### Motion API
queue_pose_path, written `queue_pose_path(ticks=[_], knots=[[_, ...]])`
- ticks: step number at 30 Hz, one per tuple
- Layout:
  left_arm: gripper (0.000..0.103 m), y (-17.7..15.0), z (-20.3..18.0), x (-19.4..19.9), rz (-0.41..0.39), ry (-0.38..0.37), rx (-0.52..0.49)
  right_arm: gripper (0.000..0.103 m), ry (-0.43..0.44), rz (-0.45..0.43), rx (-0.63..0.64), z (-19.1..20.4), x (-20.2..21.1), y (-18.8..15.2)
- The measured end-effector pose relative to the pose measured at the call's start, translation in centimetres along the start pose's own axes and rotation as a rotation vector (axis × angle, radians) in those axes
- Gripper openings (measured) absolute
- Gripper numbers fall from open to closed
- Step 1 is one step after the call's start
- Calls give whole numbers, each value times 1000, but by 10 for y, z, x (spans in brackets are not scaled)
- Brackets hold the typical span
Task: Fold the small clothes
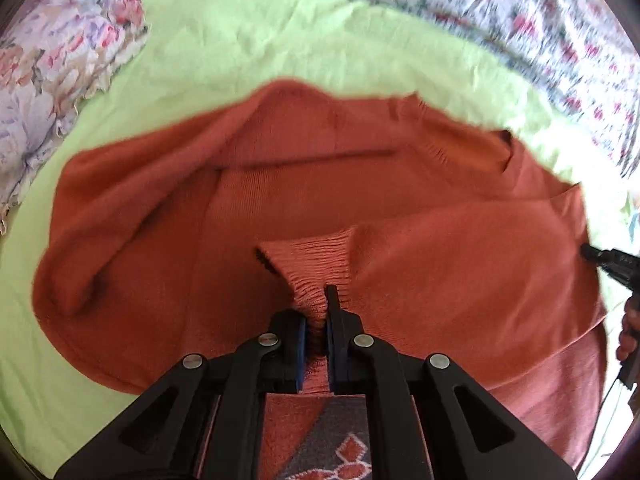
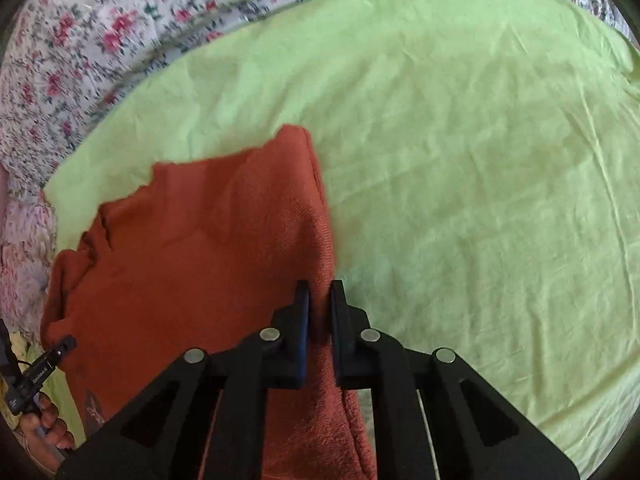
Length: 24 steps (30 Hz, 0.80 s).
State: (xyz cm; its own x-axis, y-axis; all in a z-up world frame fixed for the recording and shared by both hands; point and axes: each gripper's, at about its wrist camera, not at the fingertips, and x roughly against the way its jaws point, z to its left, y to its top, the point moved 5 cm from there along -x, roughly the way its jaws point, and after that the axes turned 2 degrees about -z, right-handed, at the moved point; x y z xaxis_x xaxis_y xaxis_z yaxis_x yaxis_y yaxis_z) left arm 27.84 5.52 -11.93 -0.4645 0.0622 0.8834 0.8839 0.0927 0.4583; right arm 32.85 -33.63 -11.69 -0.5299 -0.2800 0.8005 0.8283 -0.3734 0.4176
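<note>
A rust-orange knit sweater [image 1: 280,184] lies spread on a light green sheet [image 1: 248,48]. My left gripper [image 1: 316,304] is shut on the ribbed cuff [image 1: 316,260] of a sleeve folded across the body. A grey patterned panel [image 1: 324,448] of the sweater shows under the left gripper. In the right wrist view my right gripper [image 2: 320,300] is shut on the sweater's [image 2: 192,248] right edge, lifting a fold. The other gripper shows at each view's edge: the right one [image 1: 600,258] and the left one [image 2: 48,364].
A floral bedspread [image 2: 100,40] surrounds the green sheet [image 2: 460,160]. A floral ruffled pillow [image 1: 52,92] lies at the far left. Green sheet stretches to the right of the sweater. A hand [image 2: 52,424] holds the left gripper's handle.
</note>
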Motion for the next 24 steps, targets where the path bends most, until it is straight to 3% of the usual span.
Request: queue_pose_path(ticks=[3, 5, 7, 11, 18, 20, 24], knots=[[21, -4, 5, 4, 0, 9, 9, 21, 28, -2, -46, -3, 5, 0], [22, -9, 12, 10, 1, 10, 24, 35, 51, -31, -63, -2, 22, -1], [21, -15, 19, 16, 4, 11, 34, 42, 81, -59, -60, 2, 39, -5], [21, -24, 27, 33, -11, -1, 41, 43, 131, -80, -34, 17, 63, -21], [27, -19, 26, 54, -51, -12, 24, 43, 195, -23, -9, 52, 65, -61], [31, -15, 24, 60, -68, -12, 19, 43, 205, -1, -6, 59, 61, -69], [54, 3, 14, 66, -103, -10, -16, 43, 226, 38, -2, 70, 57, -85]])
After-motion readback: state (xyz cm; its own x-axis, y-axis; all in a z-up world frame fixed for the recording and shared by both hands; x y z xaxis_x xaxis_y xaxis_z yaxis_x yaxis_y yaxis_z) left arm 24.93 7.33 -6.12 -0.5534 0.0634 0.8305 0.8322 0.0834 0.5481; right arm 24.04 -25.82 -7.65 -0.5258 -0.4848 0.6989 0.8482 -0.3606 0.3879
